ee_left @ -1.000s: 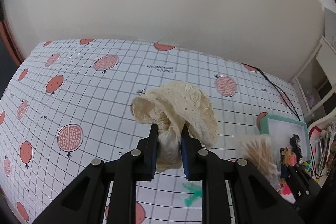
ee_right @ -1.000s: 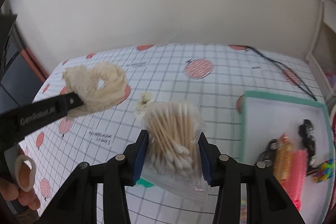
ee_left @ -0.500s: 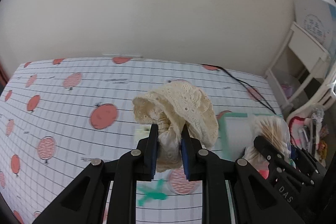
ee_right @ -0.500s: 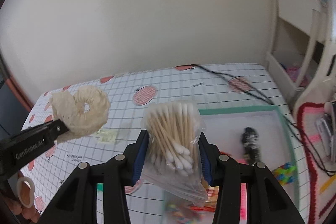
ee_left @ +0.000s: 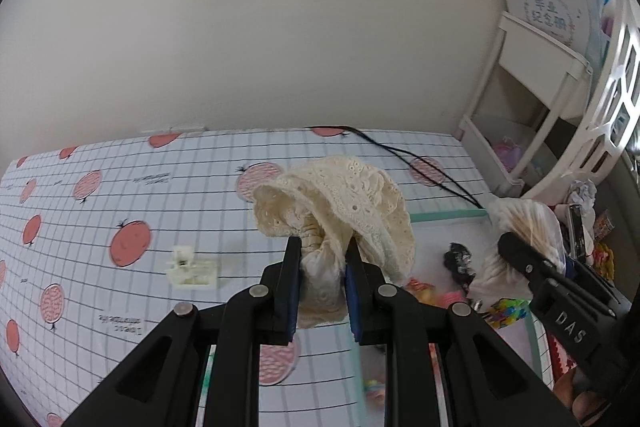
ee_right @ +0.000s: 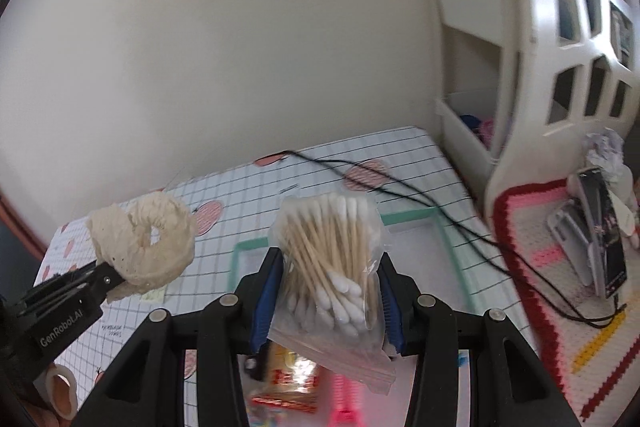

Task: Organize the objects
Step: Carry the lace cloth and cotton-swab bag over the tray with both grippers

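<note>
My left gripper (ee_left: 320,247) is shut on a cream lace scrunchie (ee_left: 344,195), held above the checked table. From the right wrist view the same scrunchie (ee_right: 146,251) hangs at the left, clear of the table. My right gripper (ee_right: 330,267) is shut on a clear bag of cotton swabs (ee_right: 332,259); that bag (ee_left: 520,227) shows at the right of the left wrist view. Both are over the left part of a white tray with a teal rim (ee_right: 408,217), which holds a black hair tie (ee_left: 458,259) and small colourful items (ee_left: 506,309).
A small cream hair clip (ee_left: 188,267) lies on the fruit-print tablecloth (ee_left: 100,227). A black cable (ee_right: 400,193) runs across the table's far right. A white shelf unit (ee_right: 560,47) stands at the right, with a crocheted mat (ee_right: 560,267) and a phone (ee_right: 604,231) beside it.
Both grippers have swung to the right with their loads still held. The tray, shelf unit and mat have come into view, and the hair clip now lies to the left.
</note>
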Motion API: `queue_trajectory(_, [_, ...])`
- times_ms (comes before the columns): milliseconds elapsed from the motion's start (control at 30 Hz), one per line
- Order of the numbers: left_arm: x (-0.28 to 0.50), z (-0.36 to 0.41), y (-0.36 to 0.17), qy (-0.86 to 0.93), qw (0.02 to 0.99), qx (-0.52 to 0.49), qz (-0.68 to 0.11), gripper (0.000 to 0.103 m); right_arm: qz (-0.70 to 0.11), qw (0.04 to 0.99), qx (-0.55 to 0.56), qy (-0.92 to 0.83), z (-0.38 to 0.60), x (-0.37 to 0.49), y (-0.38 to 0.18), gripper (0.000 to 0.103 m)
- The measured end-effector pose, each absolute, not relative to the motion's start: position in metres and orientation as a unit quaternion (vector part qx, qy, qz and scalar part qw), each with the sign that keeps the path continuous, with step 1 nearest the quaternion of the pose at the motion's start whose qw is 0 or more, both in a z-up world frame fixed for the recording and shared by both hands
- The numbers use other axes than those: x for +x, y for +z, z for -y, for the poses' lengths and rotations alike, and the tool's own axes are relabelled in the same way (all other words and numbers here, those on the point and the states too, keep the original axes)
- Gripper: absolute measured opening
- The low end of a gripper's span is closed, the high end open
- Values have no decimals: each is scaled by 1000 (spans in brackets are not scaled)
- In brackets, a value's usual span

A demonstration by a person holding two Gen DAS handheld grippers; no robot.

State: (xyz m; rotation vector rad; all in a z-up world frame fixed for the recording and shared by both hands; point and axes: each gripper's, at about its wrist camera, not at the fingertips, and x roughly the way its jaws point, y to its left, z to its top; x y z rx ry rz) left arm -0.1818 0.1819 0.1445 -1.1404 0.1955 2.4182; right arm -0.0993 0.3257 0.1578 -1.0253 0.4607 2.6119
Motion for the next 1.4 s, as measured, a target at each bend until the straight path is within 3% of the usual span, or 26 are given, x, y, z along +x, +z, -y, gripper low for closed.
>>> queue_trajectory(467, [-172,-230,115,870,251,-415,-94,21,-191,185,-365,892,-379,-82,134,48])
queue_trajectory(1400, [-182,-243,54,842,238,-467,-131,22,-178,202,-416,869,-390,-90,83,48])
